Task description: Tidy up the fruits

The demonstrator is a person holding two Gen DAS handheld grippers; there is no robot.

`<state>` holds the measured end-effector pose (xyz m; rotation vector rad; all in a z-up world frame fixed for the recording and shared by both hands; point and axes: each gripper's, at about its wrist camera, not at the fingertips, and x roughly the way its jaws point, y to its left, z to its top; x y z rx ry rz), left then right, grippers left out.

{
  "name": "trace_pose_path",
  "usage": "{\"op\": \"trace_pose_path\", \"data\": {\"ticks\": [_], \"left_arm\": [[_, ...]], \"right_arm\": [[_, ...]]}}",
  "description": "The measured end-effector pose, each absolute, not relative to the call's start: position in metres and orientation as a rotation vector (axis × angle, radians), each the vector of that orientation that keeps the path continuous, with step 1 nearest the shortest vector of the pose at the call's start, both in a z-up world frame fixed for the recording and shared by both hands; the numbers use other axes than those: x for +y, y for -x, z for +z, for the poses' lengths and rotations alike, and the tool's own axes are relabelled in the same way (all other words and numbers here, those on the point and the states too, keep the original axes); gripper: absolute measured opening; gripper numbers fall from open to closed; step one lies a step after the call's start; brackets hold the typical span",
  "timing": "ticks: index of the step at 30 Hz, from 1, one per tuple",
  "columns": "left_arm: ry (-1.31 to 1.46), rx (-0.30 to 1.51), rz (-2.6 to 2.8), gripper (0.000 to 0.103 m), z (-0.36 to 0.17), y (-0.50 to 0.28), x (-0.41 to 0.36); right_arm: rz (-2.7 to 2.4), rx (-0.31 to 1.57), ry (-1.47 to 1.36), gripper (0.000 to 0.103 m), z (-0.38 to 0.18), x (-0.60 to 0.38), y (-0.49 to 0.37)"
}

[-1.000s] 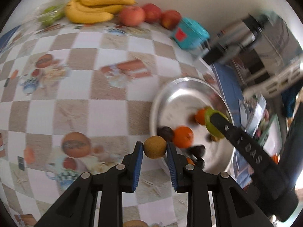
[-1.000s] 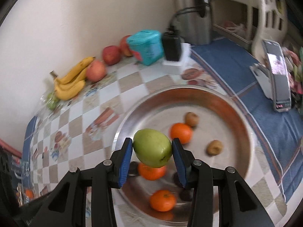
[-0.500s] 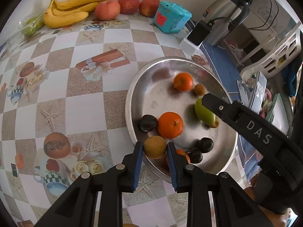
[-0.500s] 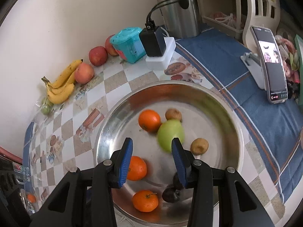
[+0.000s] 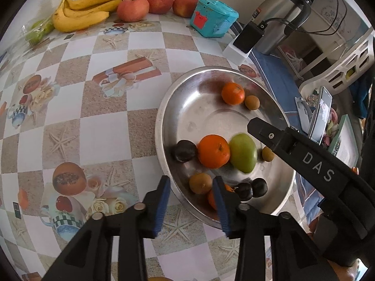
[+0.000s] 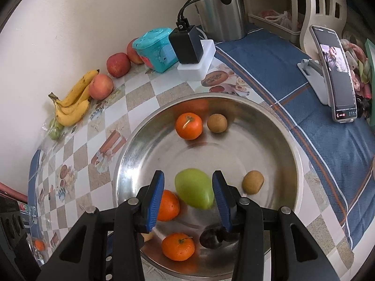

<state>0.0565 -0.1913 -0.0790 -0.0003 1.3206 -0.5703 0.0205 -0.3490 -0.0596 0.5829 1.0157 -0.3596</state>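
Both grippers have just let go: the left gripper hangs with jaws spread over the near rim of the steel bowl, its small brown fruit now lying inside, and the right gripper stands released above the green mango, resting mid-bowl against an orange. Two more fruits are gathered, while the bananas and apples wait along the tabletop's far edge.

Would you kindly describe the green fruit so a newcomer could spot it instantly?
Find the big steel bowl on the checkered tablecloth. Inside it, touching an orange, lies the green fruit: the bowl's only green piece and its largest, pointed at one end.
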Motion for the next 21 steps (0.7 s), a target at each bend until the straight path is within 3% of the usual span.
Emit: {"op": "trace_pose_path", "data": {"ticks": [7,11,21], "left_arm": [[0.048,1.337,-0.483,0.042,-0.078,-0.067,-0.166],[0.049,1.325,-0.327,0.070,-0.080,-0.081,-0.141],[-0.037,1.302,0.021,0.100,-0.101,-0.104,-0.074]], "right_arm": [[-0.361,1.020,-0.573,0.044,-0.058,-0.346,-0.019],[-0.349,1.031,-0.554,0.044,-0.058,-0.338,-0.020],[-0.314,1.066,-0.413,0.069,-0.057,-0.303,-0.026]]}}
